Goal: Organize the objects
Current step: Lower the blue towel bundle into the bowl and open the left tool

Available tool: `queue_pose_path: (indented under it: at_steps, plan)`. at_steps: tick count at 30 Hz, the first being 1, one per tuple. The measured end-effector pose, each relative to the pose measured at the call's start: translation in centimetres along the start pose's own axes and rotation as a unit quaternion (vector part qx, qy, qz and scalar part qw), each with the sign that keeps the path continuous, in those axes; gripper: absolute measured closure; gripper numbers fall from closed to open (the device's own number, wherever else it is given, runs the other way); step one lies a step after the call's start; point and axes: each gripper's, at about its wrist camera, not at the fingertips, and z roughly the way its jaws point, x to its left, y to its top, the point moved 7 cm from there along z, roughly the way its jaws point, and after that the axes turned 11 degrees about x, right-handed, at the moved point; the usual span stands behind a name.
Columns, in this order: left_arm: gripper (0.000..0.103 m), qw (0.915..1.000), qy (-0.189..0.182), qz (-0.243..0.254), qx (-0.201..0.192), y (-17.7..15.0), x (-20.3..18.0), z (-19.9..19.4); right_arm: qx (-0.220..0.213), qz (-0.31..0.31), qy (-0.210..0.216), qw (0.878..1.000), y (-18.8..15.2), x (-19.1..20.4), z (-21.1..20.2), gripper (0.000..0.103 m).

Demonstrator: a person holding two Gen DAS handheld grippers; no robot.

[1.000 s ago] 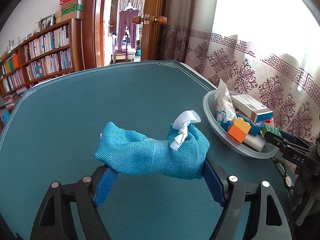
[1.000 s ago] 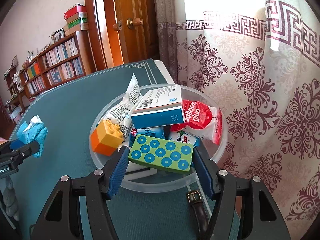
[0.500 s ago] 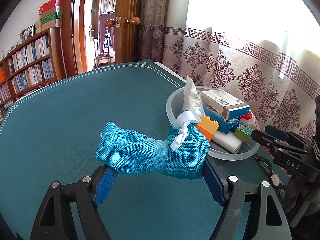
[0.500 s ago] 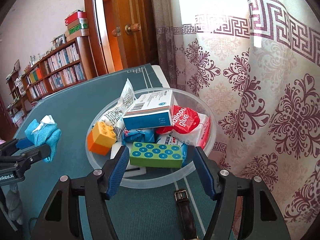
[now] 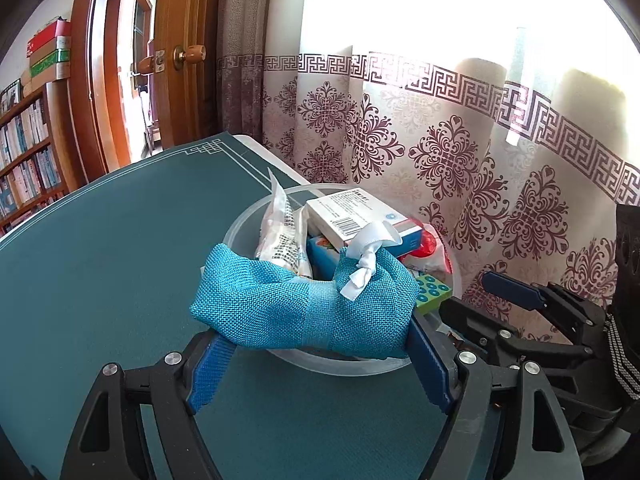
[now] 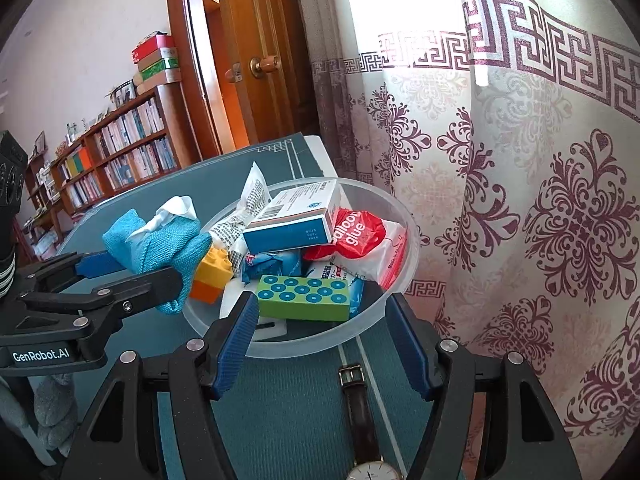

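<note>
— What crowds the bowl (image 6: 400, 216) from where you are?

— It is a clear plastic bowl on the green table (image 5: 100, 264), near the patterned curtain (image 5: 460, 152). Inside it lie a white-and-blue carton (image 6: 296, 216), a red balloon glue packet (image 6: 356, 232), a crinkled white sachet (image 6: 250, 196), an orange-and-yellow studded brick (image 6: 212, 272) and a green block with blue dots (image 6: 308, 298). A brown-strapped wristwatch (image 6: 360, 412) lies on the table just in front of the bowl.

— And your left gripper (image 5: 312, 344)?

— Its jaws are clamped on the teal woven pouch (image 5: 300, 304), a coarse, soft bundle tied with a knotted white ribbon (image 5: 368, 260). I hold it at the bowl's near-left rim, partly over the brick; whether it touches the contents I cannot tell.

— Your right gripper (image 6: 324, 336)?

— Jaws spread wide, empty, straddling the bowl's near rim, with the green block between them and apart from both pads.
</note>
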Motion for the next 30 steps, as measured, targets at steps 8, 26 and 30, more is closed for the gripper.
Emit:
queue_pose_path:
  at_steps: [8, 26, 30]
  plan:
    - [0.019, 0.9994, -0.002, 0.031, 0.015, 0.9, -1.6, 2.6, -0.006, 0.035, -0.014, 0.999, 0.2, -2.8, -0.3, 0.036]
    - [0.006, 0.9985, -0.019, 0.047, 0.021, 0.5, -1.9, 4.3, -0.018, 0.052, -0.022, 0.998, 0.9, -3.3, -0.7, 0.036]
    - [0.005, 0.9985, -0.018, 0.049, 0.017, 0.2, -2.0, 3.7, -0.021, 0.053, -0.022, 0.998, 0.9, -3.3, -1.1, 0.036]
